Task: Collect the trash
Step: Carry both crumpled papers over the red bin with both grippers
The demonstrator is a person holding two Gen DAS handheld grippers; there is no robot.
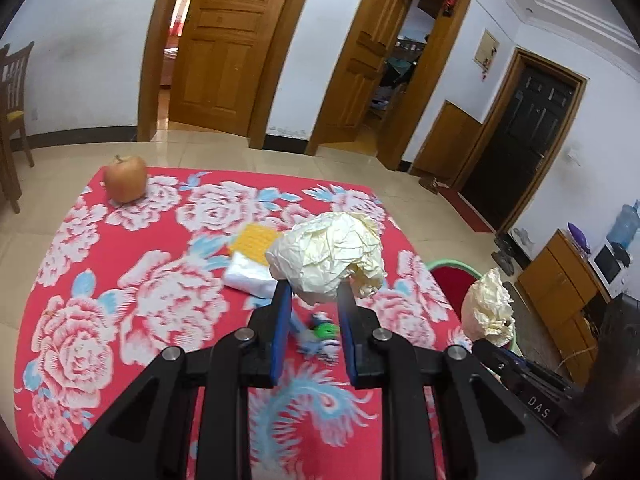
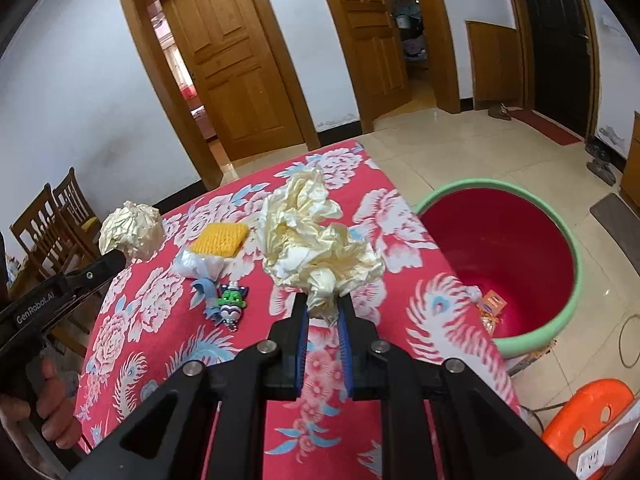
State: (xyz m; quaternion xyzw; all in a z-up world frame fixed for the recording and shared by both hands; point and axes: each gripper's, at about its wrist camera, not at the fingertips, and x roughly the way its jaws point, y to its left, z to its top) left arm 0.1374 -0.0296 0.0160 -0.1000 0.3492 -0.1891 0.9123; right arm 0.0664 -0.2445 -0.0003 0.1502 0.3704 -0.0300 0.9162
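Right wrist view shows the right gripper [image 2: 322,300] clenched on a crumpled paper ball [image 2: 316,236], held up over the table [image 2: 152,300] edge beside the red bin [image 2: 520,264], likely so it can drop in. Left of the bin, the left gripper [image 1: 314,292] grasps a second paper wad [image 1: 328,256], held clear of the cloth. Only the left wrist view shows the apple [image 1: 126,178] at the far corner; only the right shows scraps already inside the bin.
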